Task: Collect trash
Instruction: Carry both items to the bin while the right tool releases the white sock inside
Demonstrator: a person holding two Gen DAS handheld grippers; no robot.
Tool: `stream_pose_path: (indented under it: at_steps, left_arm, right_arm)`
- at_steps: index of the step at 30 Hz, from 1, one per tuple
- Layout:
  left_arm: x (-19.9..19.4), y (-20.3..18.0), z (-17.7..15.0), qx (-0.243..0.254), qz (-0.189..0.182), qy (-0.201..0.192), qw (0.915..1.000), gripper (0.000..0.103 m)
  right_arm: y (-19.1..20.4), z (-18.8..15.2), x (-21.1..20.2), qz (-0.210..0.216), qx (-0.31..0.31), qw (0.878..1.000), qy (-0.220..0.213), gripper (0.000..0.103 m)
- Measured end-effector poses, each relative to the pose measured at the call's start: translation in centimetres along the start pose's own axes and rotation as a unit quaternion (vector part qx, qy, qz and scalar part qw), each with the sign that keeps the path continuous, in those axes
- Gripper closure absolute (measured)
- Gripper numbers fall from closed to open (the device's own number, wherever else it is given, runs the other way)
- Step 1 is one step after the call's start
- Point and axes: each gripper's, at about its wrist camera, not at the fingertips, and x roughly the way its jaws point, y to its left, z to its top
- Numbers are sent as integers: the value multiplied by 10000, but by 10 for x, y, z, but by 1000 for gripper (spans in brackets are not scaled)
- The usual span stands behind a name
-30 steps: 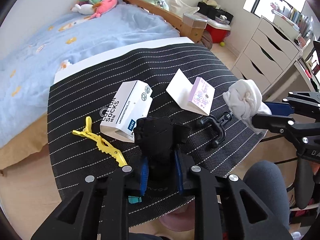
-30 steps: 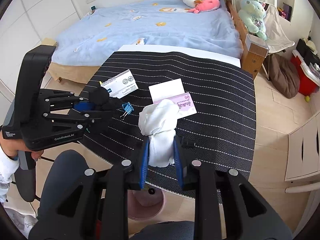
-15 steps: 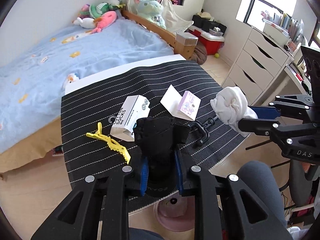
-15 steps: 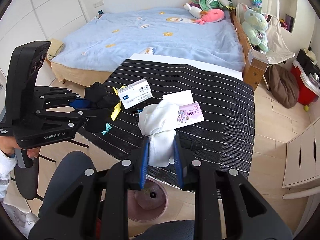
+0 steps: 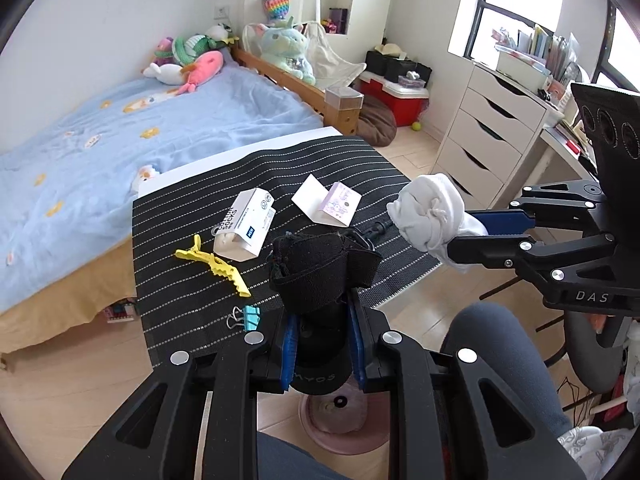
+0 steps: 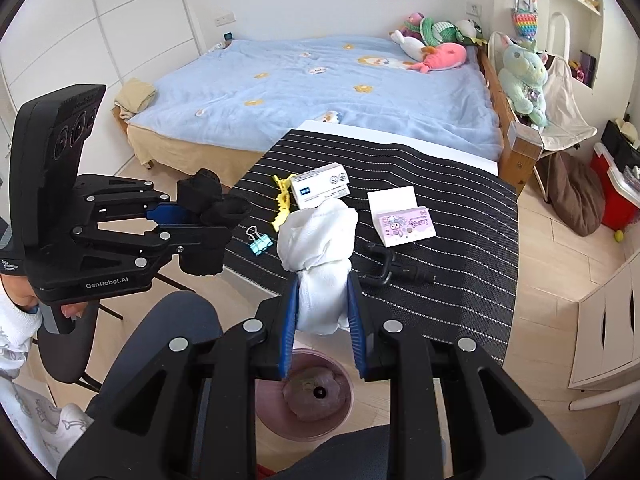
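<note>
Left wrist view: the left gripper [image 5: 322,334] is clenching a black sock [image 5: 320,268] in its fingers, above the worktop [image 5: 192,280] edge. The right gripper [image 6: 322,320] is gripping a white sock [image 6: 320,240]. A pink bin [image 6: 304,396] is sitting below; either sock, released off-centre, could be missing it.

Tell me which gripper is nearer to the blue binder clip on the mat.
Left. The left gripper holds a black sock just beside the blue binder clip; the right gripper, gripping a white sock, sits farther along the mat's edge.
</note>
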Motion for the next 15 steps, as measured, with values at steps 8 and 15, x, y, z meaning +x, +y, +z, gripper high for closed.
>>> stream_pose_path:
  at_steps: [8, 15]
  left_arm:
    - [-13, -10, -19, -4, -49, -92, 9999, 81]
    - [-20, -15, -39, -89, -89, -85, 9999, 81]
  right_arm:
    - [13, -20, -13, 96, -12, 10000, -23, 80]
    - [24, -45, -12, 158, -46, 9997, 152, 80]
